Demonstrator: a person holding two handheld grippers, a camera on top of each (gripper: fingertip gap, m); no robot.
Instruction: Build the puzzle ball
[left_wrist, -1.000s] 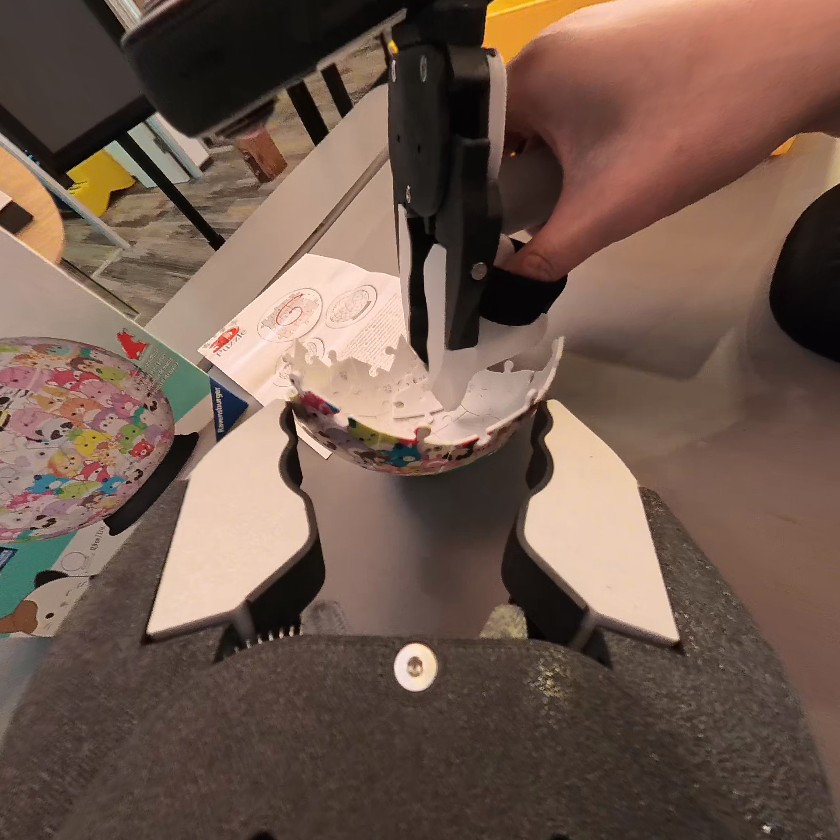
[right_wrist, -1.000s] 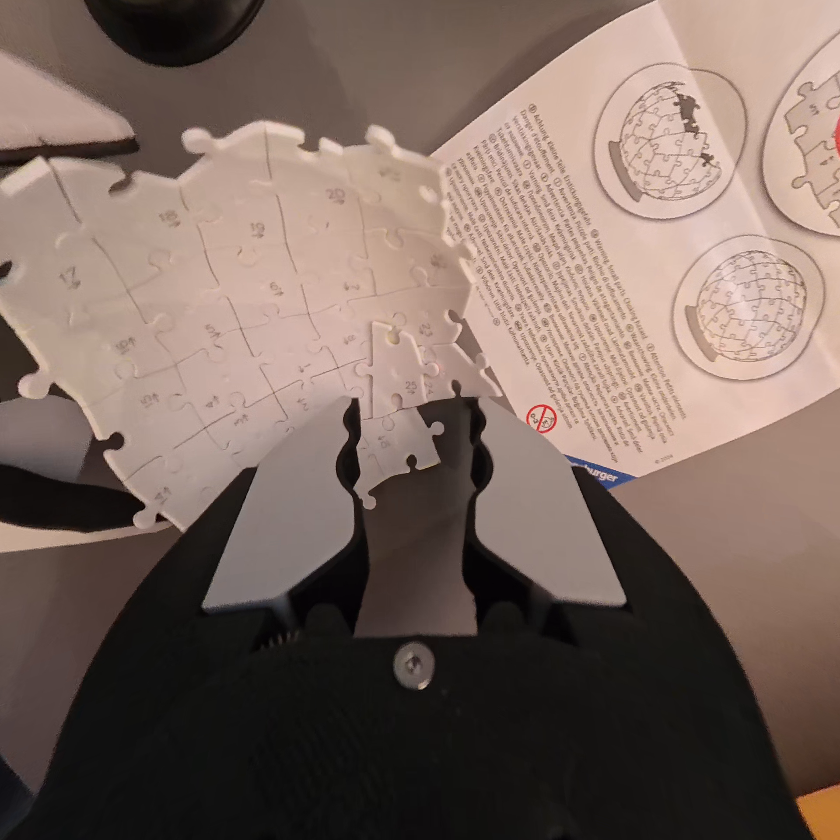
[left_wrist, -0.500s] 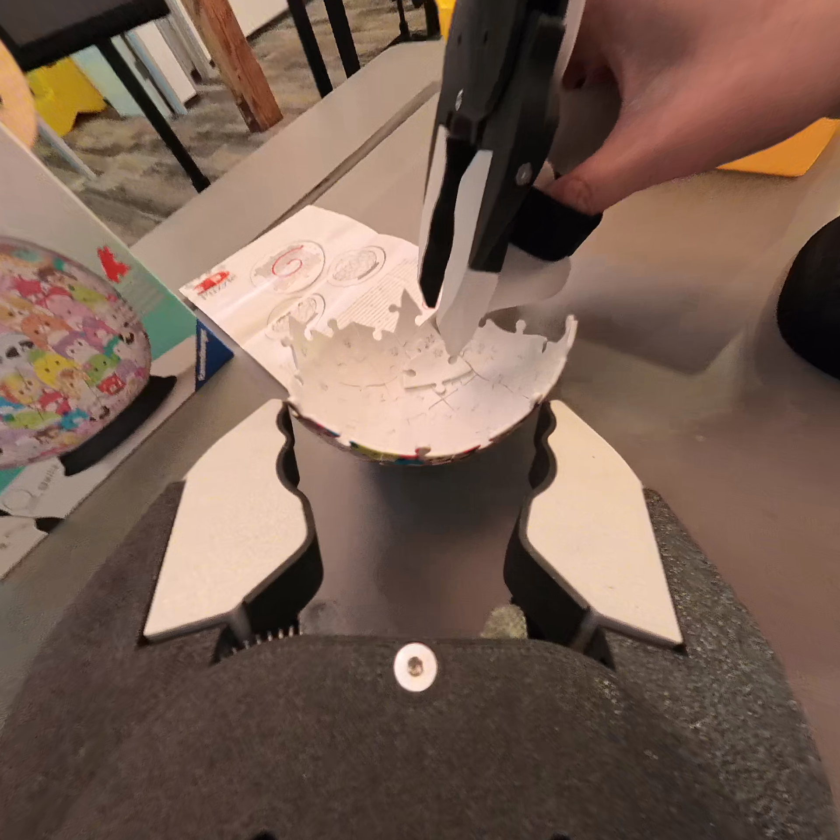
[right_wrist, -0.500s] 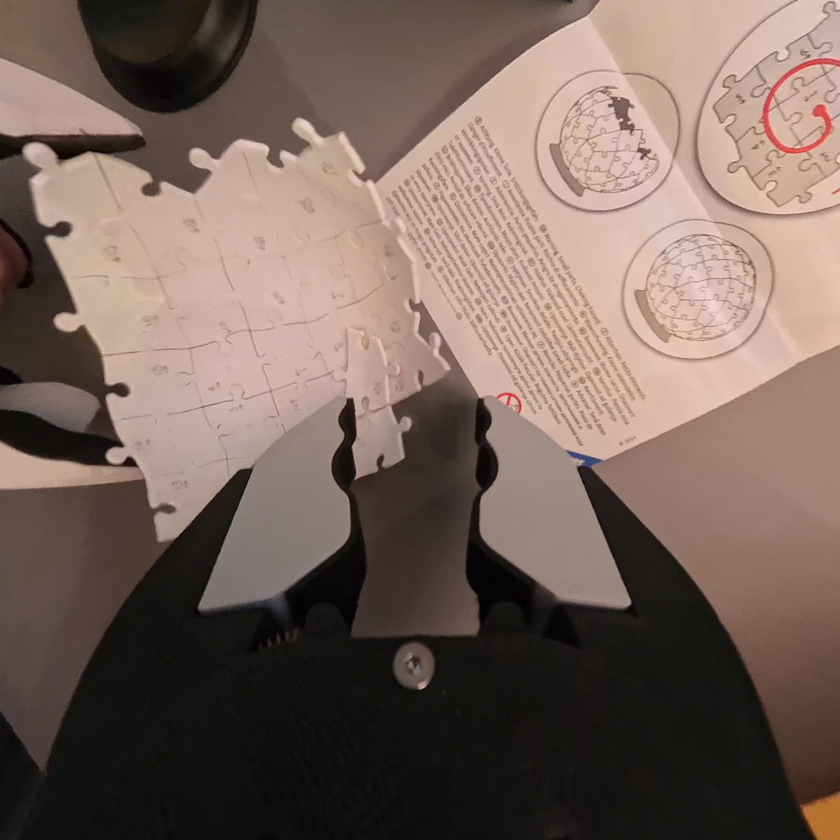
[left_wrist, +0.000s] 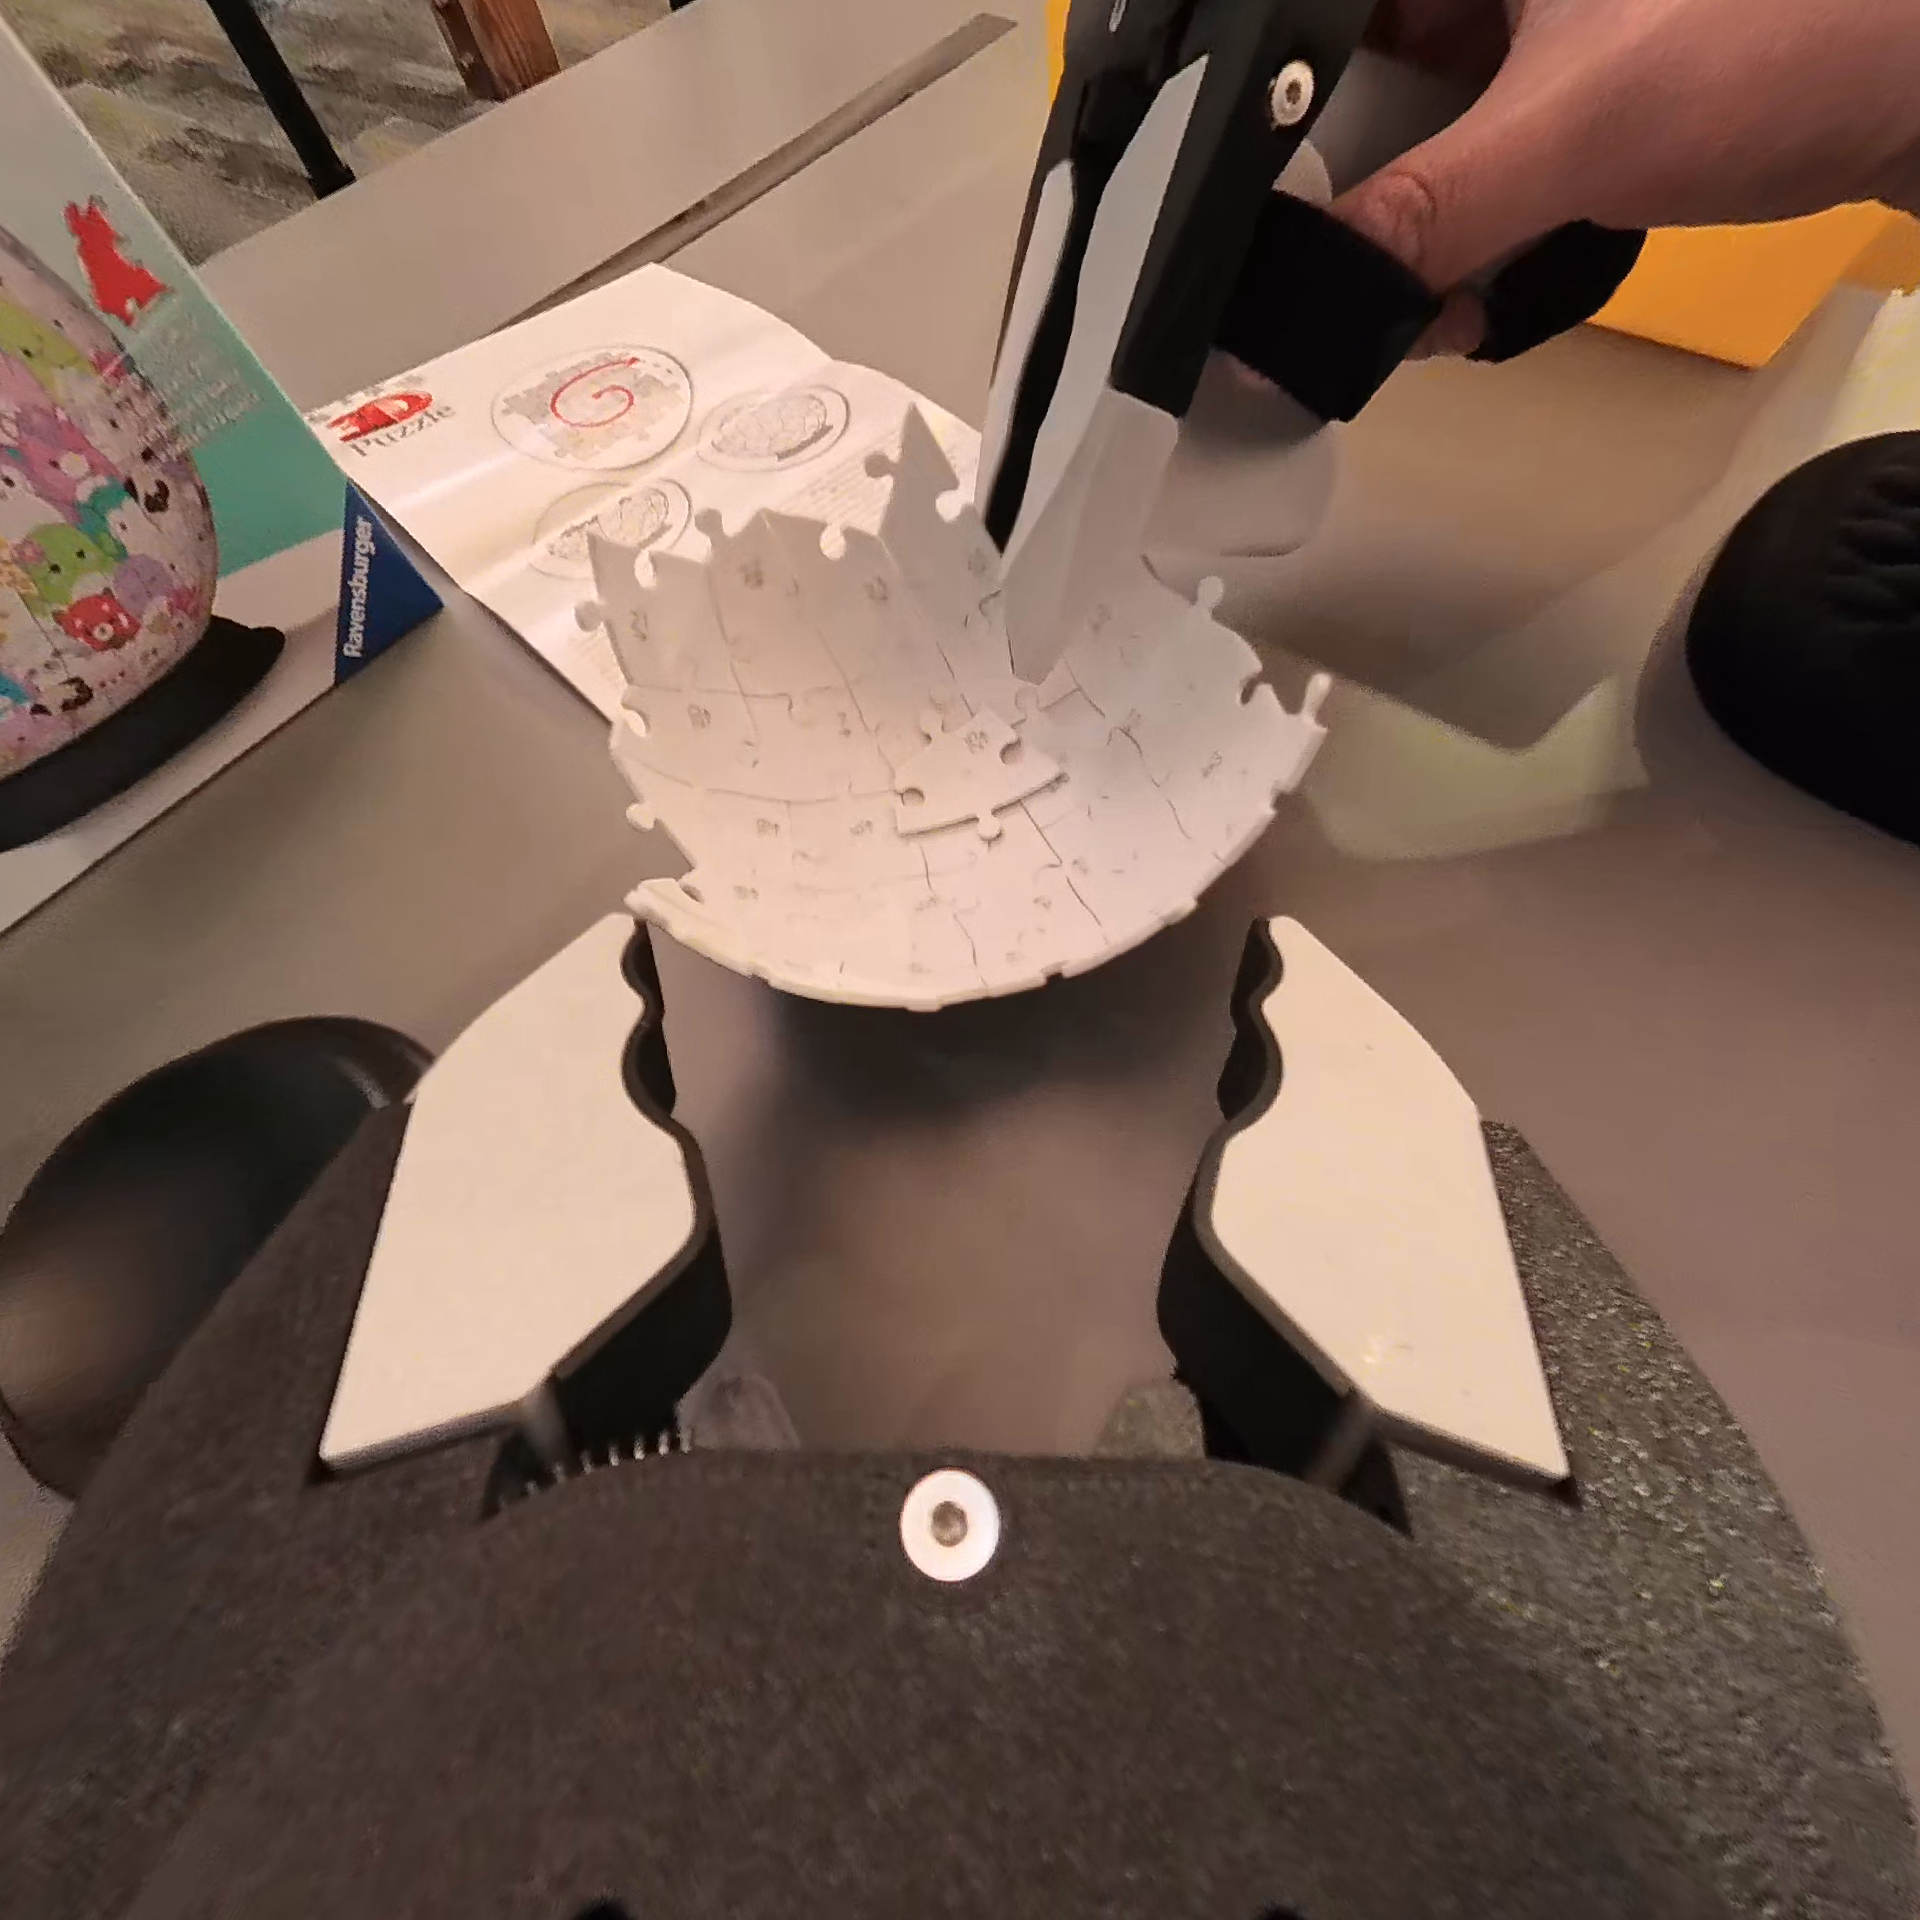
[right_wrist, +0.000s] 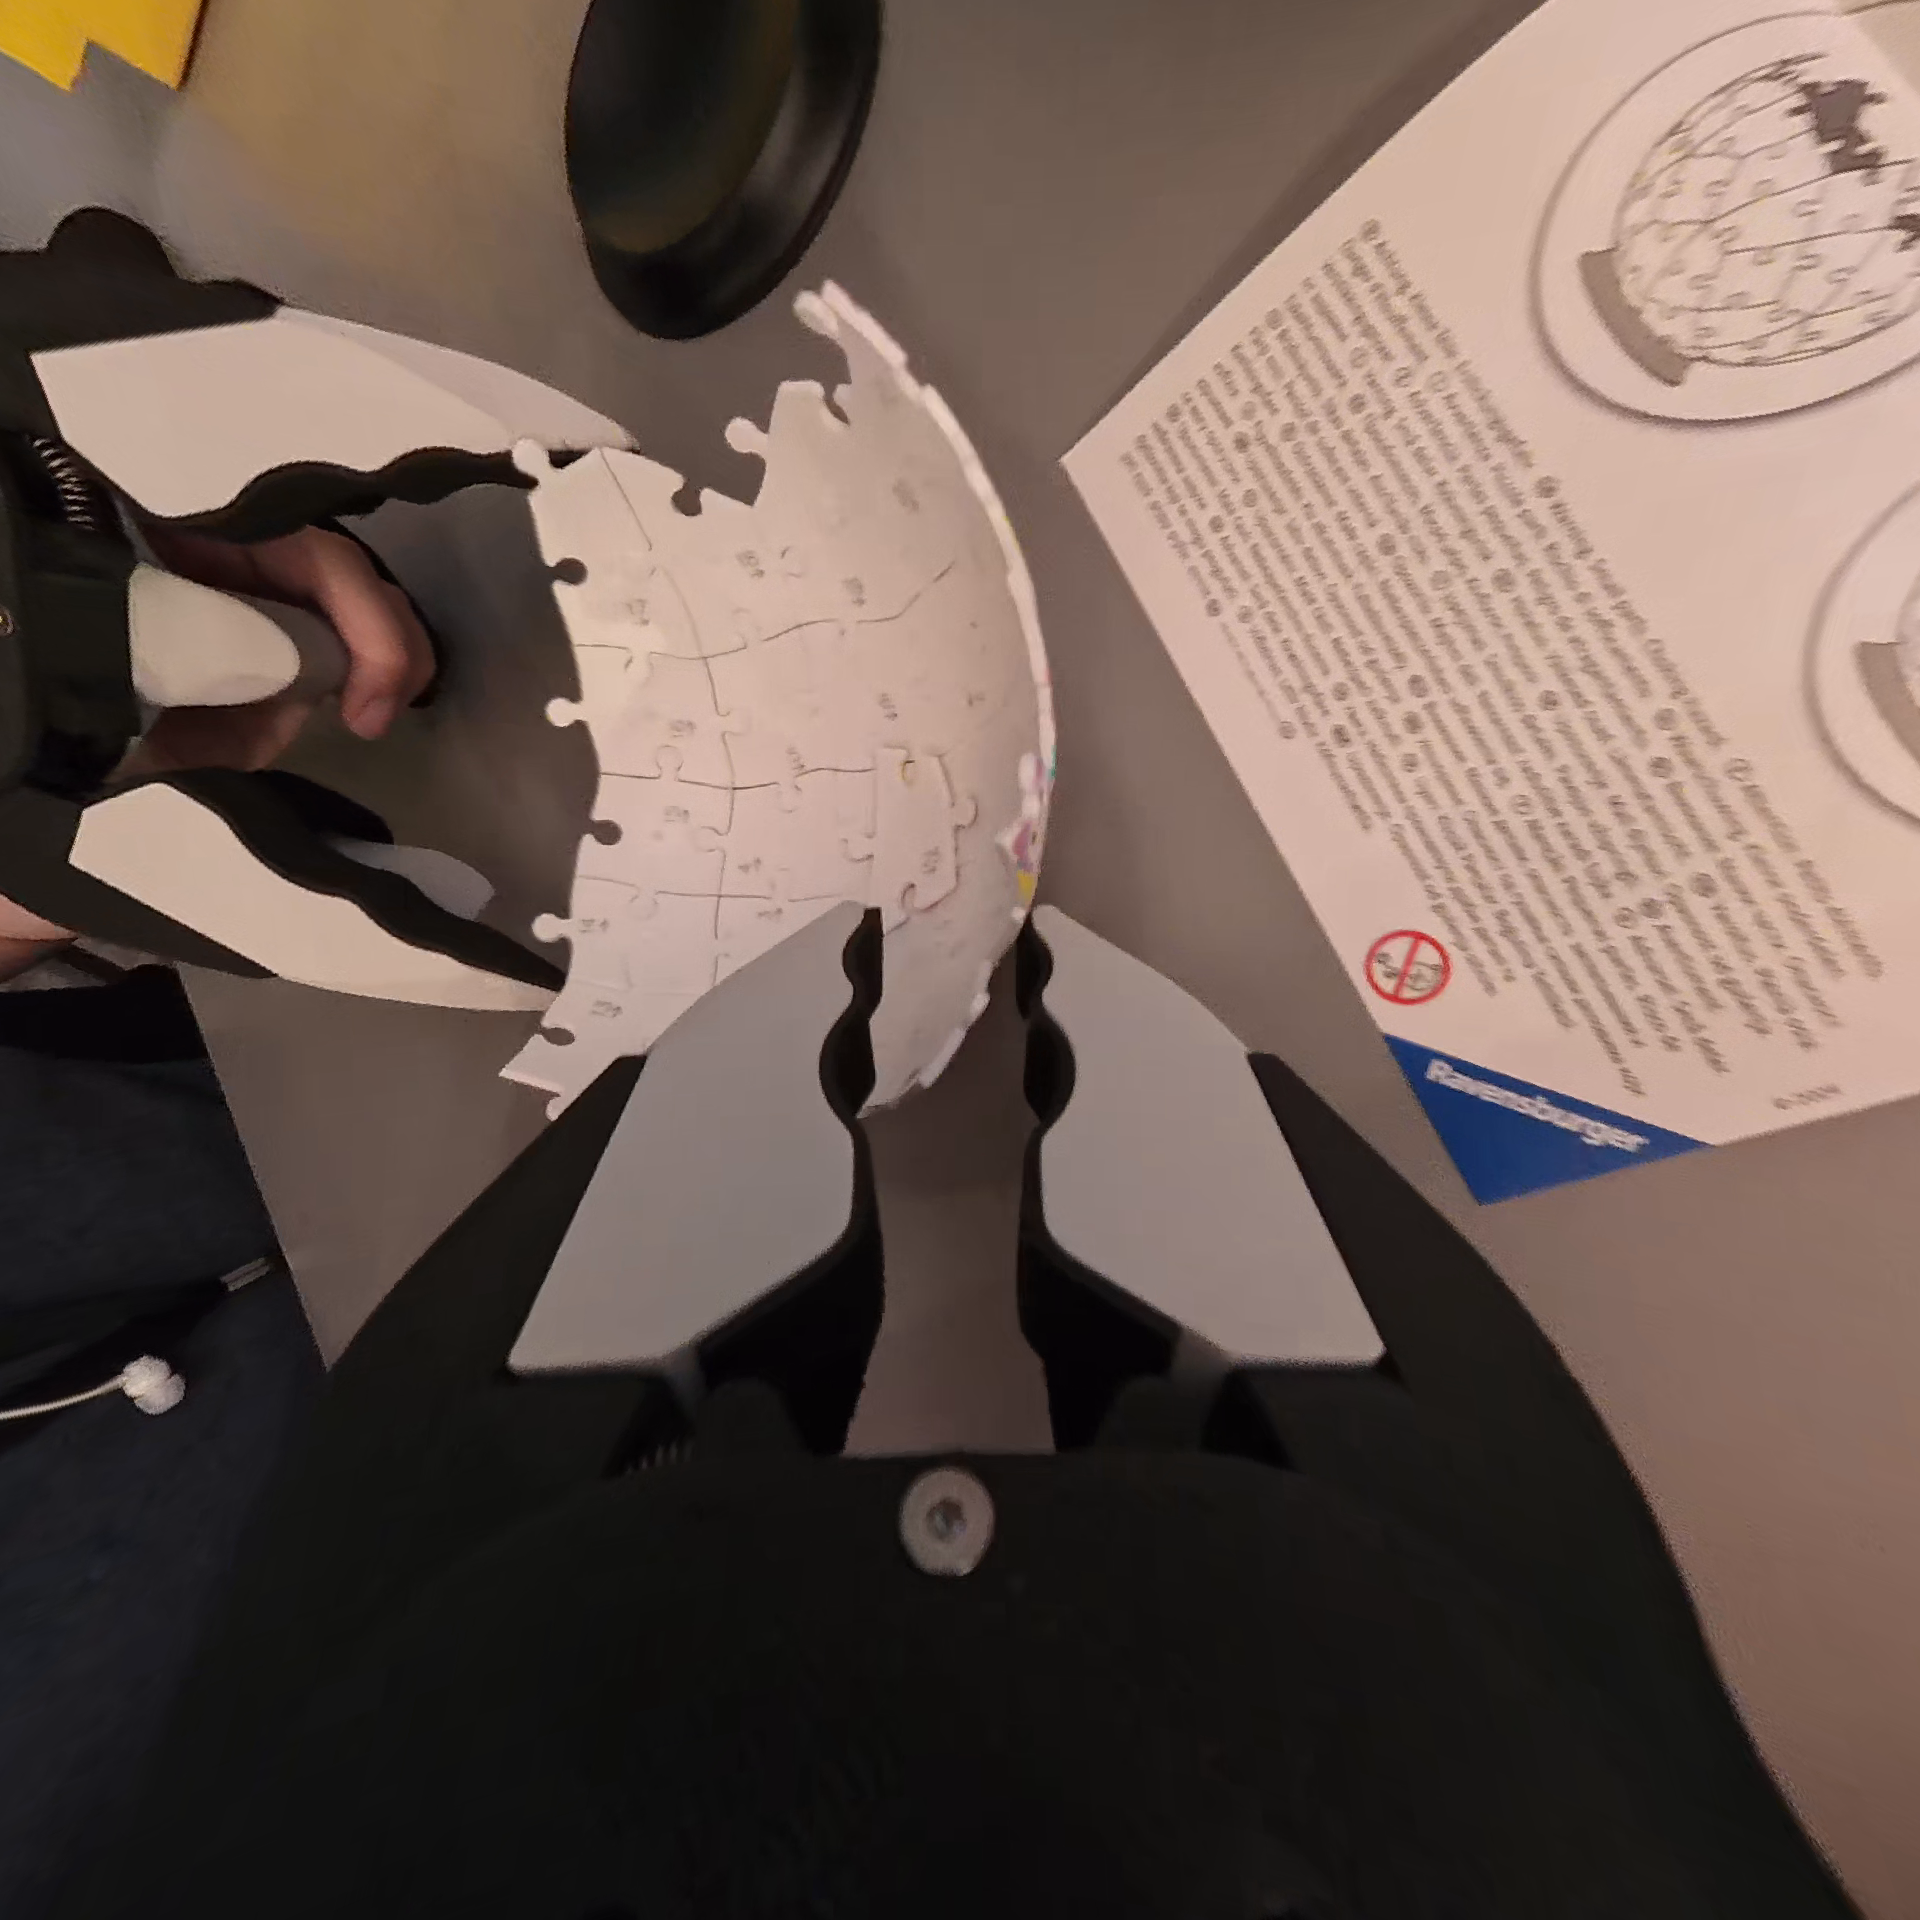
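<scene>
The half-built puzzle ball, a white shell (left_wrist: 810, 831) with a colourful outside, sits tilted on the grey table with its hollow side towards my left gripper. A loose white piece (left_wrist: 971, 779) lies inside it. My left gripper (left_wrist: 948, 935) is open and empty, its fingertips on either side of the shell's near rim. My right gripper (right_wrist: 945, 925) comes down from above, with the shell's far rim (right_wrist: 914, 1039) between its narrowed jaws. The right wrist view shows the shell (right_wrist: 790, 665), the loose piece (right_wrist: 920, 821) and my left gripper (right_wrist: 582, 707) at its left.
A folded instruction sheet (left_wrist: 582, 416) (right_wrist: 1507, 623) lies beyond the shell. The puzzle box (left_wrist: 104, 468) stands at the far left. A black stand ring (right_wrist: 717, 145) lies near the shell. A dark rounded object (left_wrist: 1808, 623) sits right. A hand (left_wrist: 1558, 135) holds the right gripper. Tip to tip, the grippers are about 8 cm apart.
My right gripper's jaws have narrowed around the shell's rim. The shell has tipped up and turned its hollow towards my left gripper. The piece that lay between the right jaws now rests inside.
</scene>
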